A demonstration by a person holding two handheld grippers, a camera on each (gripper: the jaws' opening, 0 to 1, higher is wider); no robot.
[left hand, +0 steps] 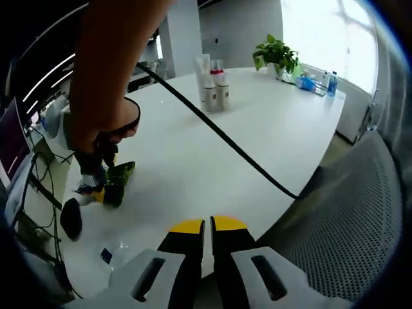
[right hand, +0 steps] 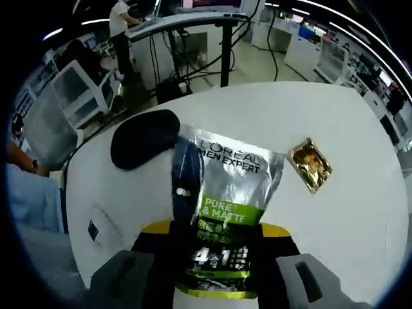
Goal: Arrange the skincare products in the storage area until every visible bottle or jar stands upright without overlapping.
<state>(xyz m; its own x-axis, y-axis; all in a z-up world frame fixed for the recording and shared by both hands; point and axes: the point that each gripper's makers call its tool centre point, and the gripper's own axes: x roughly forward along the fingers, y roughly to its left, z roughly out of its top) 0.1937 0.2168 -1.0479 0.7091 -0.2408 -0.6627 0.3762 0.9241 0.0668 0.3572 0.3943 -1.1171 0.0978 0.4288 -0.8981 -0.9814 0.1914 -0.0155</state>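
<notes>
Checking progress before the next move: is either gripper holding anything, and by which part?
The right gripper grips the silver-and-green L'Oreal pouch by its lower end, between the jaws. The left gripper holds nothing, its jaws closed over the white table.

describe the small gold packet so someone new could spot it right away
Start from the white round table in the right gripper view. The right gripper holds a big silver and green L'Oreal Men Expert pouch over it; the gold packet lies flat on the tabletop beside that pouch, opposite the black oval object. It is the only gold, shiny, crinkled thing there.
</notes>
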